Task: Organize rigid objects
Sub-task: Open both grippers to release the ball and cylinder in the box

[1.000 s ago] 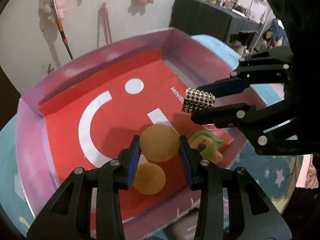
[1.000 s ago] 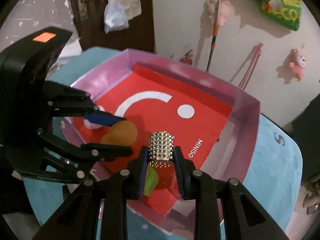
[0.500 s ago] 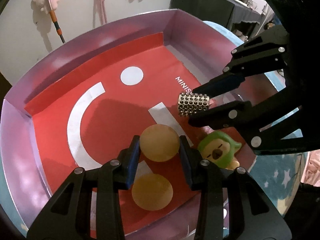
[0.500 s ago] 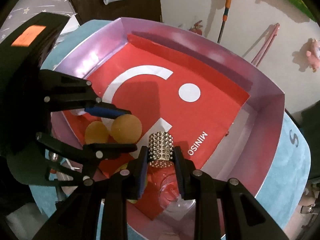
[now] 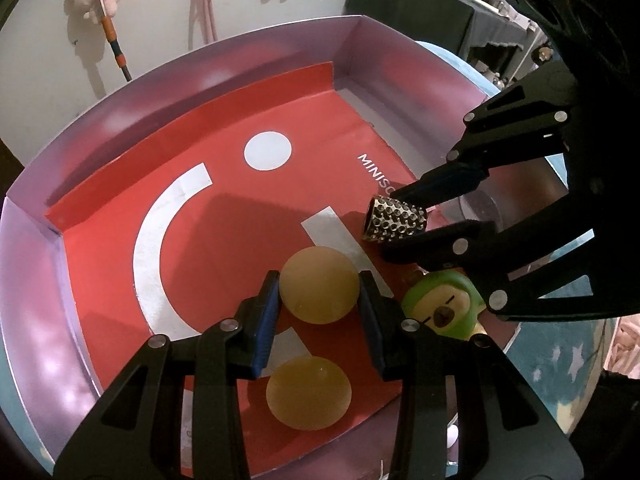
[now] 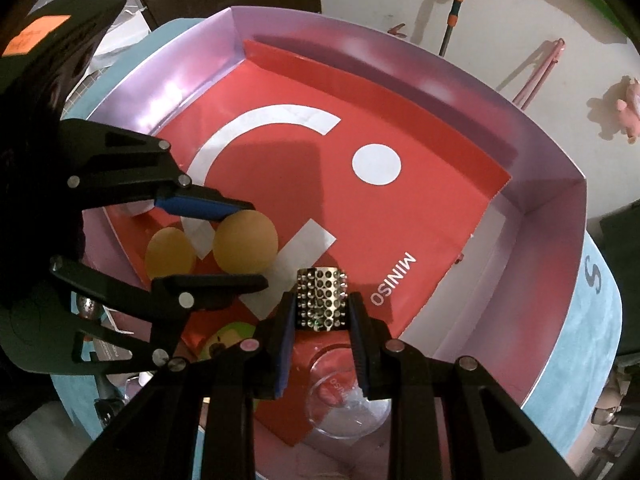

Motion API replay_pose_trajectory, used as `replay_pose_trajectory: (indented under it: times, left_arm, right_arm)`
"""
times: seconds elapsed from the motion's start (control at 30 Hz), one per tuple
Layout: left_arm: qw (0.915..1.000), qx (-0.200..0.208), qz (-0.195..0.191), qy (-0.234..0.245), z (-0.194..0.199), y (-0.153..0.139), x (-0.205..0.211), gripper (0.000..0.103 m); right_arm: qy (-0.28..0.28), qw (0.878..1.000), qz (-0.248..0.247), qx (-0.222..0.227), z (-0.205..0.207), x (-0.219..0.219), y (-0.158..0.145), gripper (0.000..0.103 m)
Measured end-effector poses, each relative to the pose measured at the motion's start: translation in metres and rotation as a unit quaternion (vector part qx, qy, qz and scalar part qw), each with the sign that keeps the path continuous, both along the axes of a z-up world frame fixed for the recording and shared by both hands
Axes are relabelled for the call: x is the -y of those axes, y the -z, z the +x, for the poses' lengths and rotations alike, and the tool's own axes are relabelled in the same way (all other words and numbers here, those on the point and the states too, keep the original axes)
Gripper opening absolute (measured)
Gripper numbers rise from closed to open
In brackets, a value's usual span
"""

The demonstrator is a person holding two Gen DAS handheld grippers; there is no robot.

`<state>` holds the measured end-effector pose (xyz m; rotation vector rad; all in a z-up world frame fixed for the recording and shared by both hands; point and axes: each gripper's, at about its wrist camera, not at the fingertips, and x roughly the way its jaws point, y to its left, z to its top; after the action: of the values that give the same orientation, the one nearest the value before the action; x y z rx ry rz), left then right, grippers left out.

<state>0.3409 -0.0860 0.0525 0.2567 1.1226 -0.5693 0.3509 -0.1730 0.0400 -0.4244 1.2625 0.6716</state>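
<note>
Through my left camera, my left gripper clamps an orange ball just above the red sheet in the pink box, a second ball lying below it. Through my right camera, my right gripper pinches a studded metal cuff low over the sheet. I judge both are mid-placement; next I lower and release each clear of the green toy.
</note>
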Motion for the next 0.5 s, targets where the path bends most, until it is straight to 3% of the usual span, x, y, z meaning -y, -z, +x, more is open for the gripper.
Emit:
replay_pose_trajectory:
  times: [0.4,0.5]
  left_arm:
    - [1.0,0.005,0.002,0.004,-0.0052,-0.0005,0.0054,0.037]
    - [1.0,0.008,0.002,0.003,-0.0072,-0.0006,0.0059,0.043]
  right_arm:
    - [-0.002,1.0,0.001,-0.002,-0.0003,0.0,-0.0028,0.035]
    - [-0.002,1.0,0.001,-0.001,-0.0017,-0.001,-0.004,0.036]
